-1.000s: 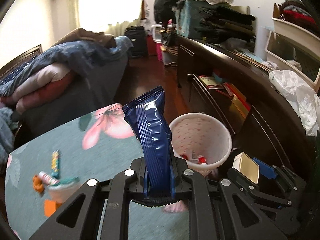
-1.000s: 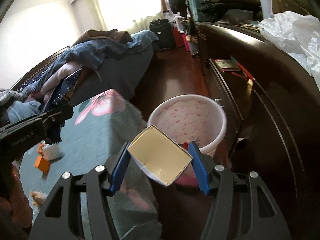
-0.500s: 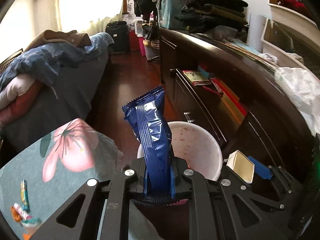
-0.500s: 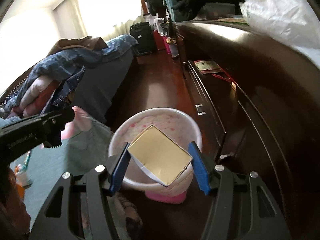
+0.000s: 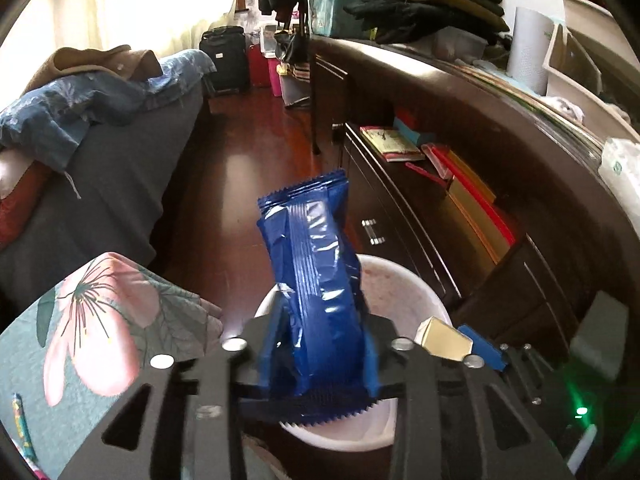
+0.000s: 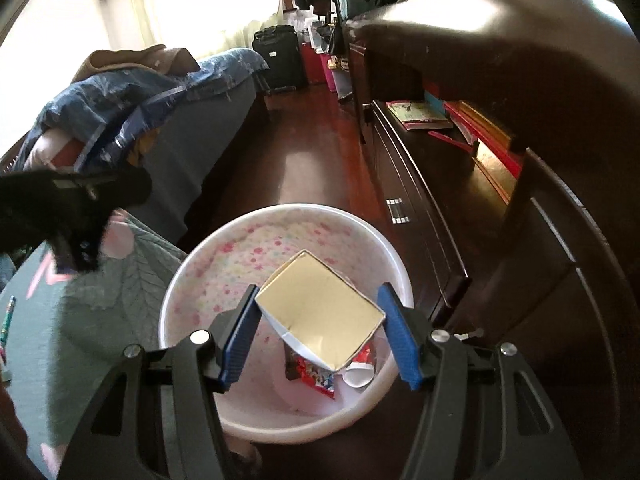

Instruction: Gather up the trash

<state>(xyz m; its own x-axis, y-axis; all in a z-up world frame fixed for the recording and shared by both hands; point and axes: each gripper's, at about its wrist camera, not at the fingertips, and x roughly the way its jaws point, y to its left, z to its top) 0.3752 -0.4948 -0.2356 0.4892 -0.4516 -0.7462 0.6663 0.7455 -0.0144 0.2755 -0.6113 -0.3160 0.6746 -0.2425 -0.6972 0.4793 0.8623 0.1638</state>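
Note:
A white bin with pink dots [image 6: 224, 264] stands on the dark floor beside the table. My left gripper [image 5: 320, 344] hovers over the bin's rim [image 5: 404, 288]. Its jaws are opening, and a puffed blue snack wrapper [image 5: 316, 264] still stands upright between them with a gap showing at the left pad. My right gripper [image 6: 316, 320] is over the bin's mouth, shut on a small open cardboard box [image 6: 316, 300] at its corners. A red wrapper [image 6: 312, 372] and other scraps lie at the bin's bottom. The left gripper [image 6: 76, 216] appears dark and blurred in the right wrist view.
A table under a teal floral cloth [image 5: 100, 320] lies left of the bin, with a small candy wrapper [image 5: 20, 424] on it. A dark cabinet with drawers and books [image 5: 460, 184] runs along the right. A bed with piled bedding [image 5: 80, 120] stands at left.
Both grippers have travelled from over the table to above the bin and lower. The left jaws, tight on the blue wrapper before, have parted. The box stays in the right gripper.

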